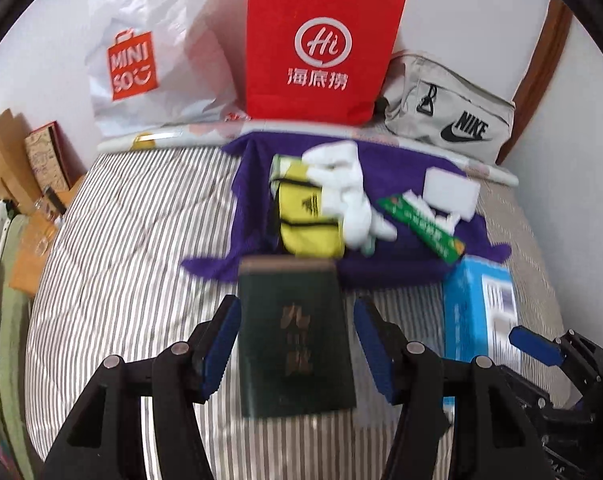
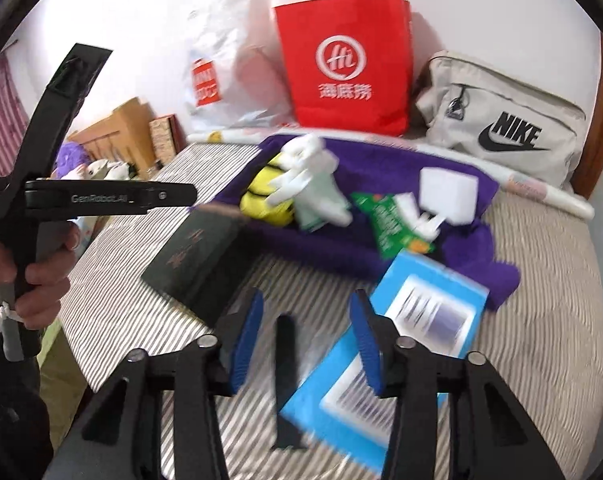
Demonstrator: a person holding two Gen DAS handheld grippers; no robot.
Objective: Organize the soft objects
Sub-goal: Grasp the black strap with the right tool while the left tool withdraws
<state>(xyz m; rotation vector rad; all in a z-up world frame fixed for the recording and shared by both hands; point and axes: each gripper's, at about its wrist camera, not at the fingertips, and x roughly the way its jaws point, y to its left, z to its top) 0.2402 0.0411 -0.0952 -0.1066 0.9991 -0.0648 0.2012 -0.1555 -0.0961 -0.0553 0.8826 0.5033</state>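
Observation:
A purple towel [image 1: 381, 264] [image 2: 381, 164] lies on the striped bed with yellow socks [image 1: 305, 220] [image 2: 265, 196], white socks [image 1: 341, 188] [image 2: 305, 168], a white sponge block [image 1: 449, 192] [image 2: 445, 192] and a green packet [image 1: 421, 224] [image 2: 389, 220] on it. My left gripper [image 1: 297, 344] is open, its blue pads either side of a dark green book [image 1: 297, 340] [image 2: 197, 264] without touching it. My right gripper [image 2: 305, 344] is open over the near edge of a blue box [image 2: 385, 352] [image 1: 477, 312].
A red paper bag [image 1: 321, 48] [image 2: 345, 64], a white Miniso bag [image 1: 149, 68] [image 2: 225, 72] and a grey Nike bag [image 1: 449, 116] [image 2: 501, 124] stand at the head of the bed. Cardboard boxes [image 1: 5, 160] sit off the left edge.

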